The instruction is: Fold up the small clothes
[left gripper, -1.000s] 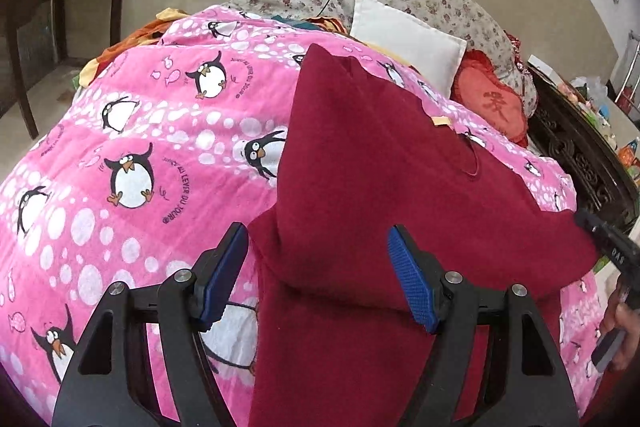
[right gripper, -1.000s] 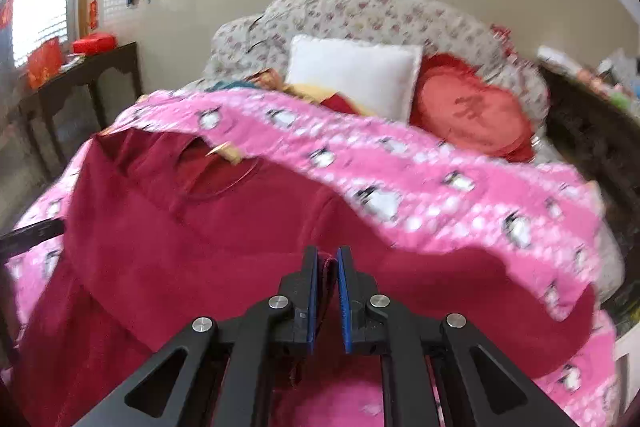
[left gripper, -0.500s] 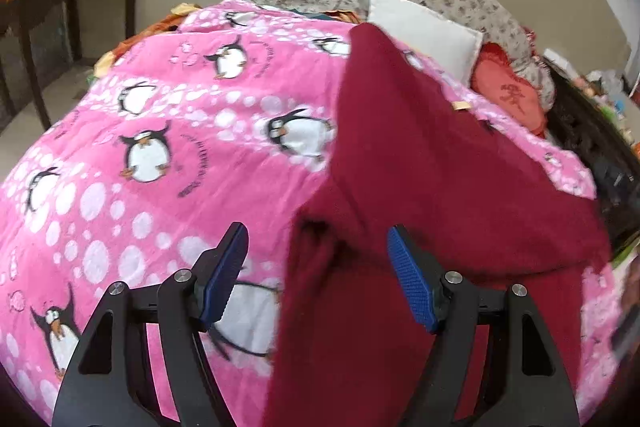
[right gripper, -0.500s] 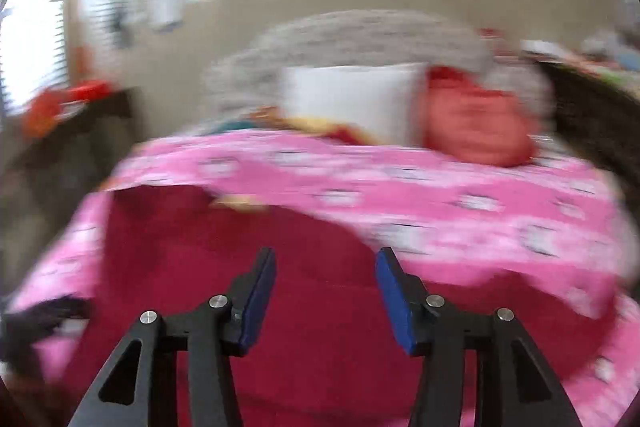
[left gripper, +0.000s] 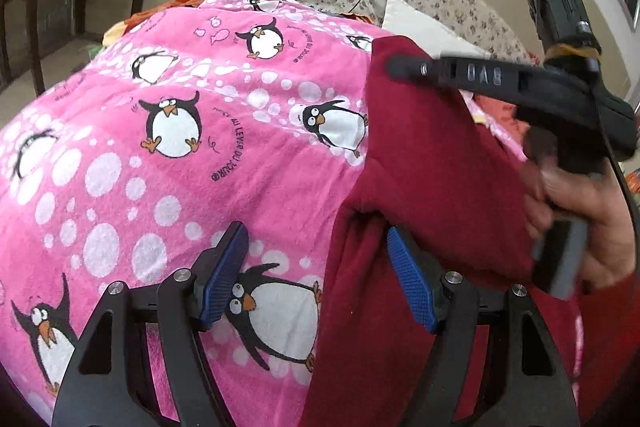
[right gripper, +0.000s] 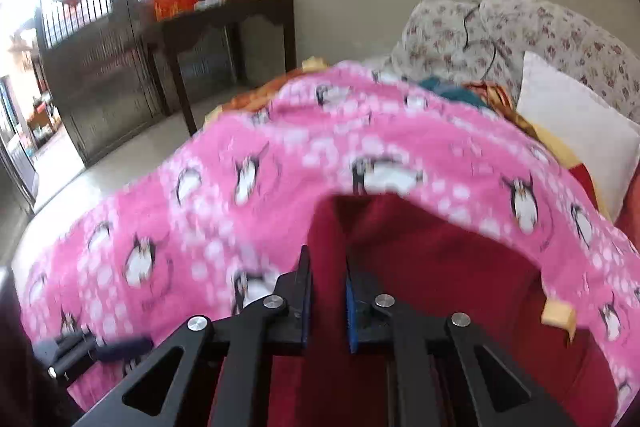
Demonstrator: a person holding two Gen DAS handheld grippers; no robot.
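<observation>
Left tool open wide as before, now lower, its pads straddling the garment's left edge without pressing. Right tool has swung left since a second ago; its jaws opened, then closed again, now pinched on a fold of the garment. Garment: dark red, soft knit, folded narrow, lying on the bed toward its right edge. Blanket: pink fleece, penguin print. Dark side table against a glossy wall.
</observation>
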